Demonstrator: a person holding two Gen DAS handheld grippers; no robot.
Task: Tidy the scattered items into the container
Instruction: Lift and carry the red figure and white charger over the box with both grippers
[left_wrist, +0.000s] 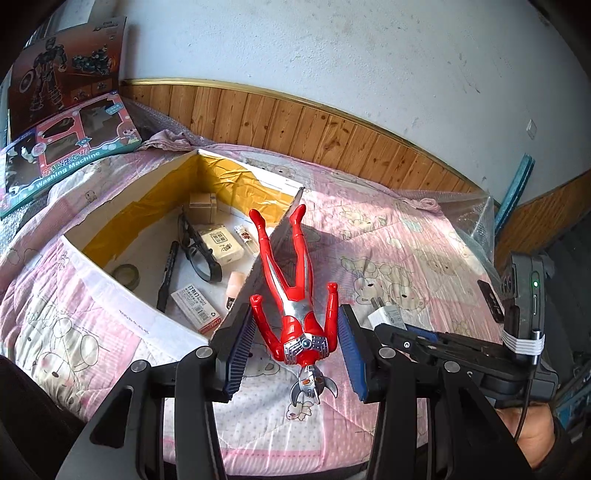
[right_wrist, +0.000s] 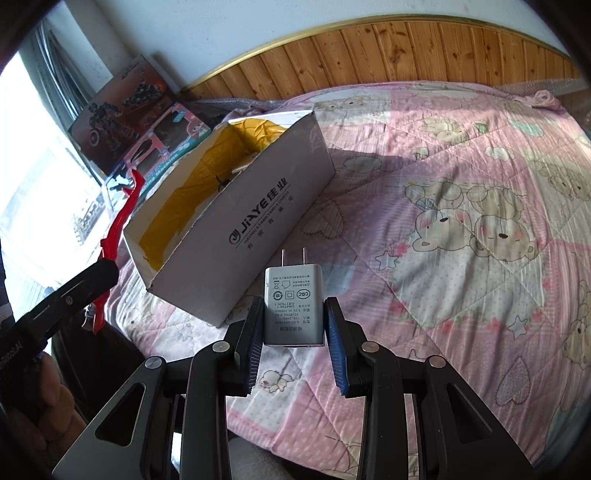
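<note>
L gripper (left_wrist: 295, 310): jaws wide, clamped across arms of red figure (left_wrist: 295, 295), head toward cam, legs fwd over near wall of box (right_wrist: 258, 206). Off the quilt, per R cam. R gripper (right_wrist: 294, 302): jaws approx half open, pads touching both sides of charger (right_wrist: 293, 306), prongs fwd, held clear of bed (right_wrist: 443, 295), just short of box's near corner.

Box toward far-left part of bed, open top, yellow tape lining. Inside already: glasses (left_wrist: 199, 251), marker (left_wrist: 168, 273), tape roll (left_wrist: 125, 275), small cartons and cards.

Step in hand, judged: drop-off of both items.
- Figure: long, so line up w/ box's long axis, carry fwd till torso past the rim, lower, then release. Legs close to rim now; snag or tip-out risk if released early.
- Charger: lift over near wall, release low onto bare floor, not on glasses.
- One at a time; grippers close together near that corner.

Room: right and near side of bed bare, plenty of space for R approach. Left tighter: toy boxes (left_wrist: 70, 140) at far-left corner, bed edge just beside box. Wood panel behind, no issue.
</note>
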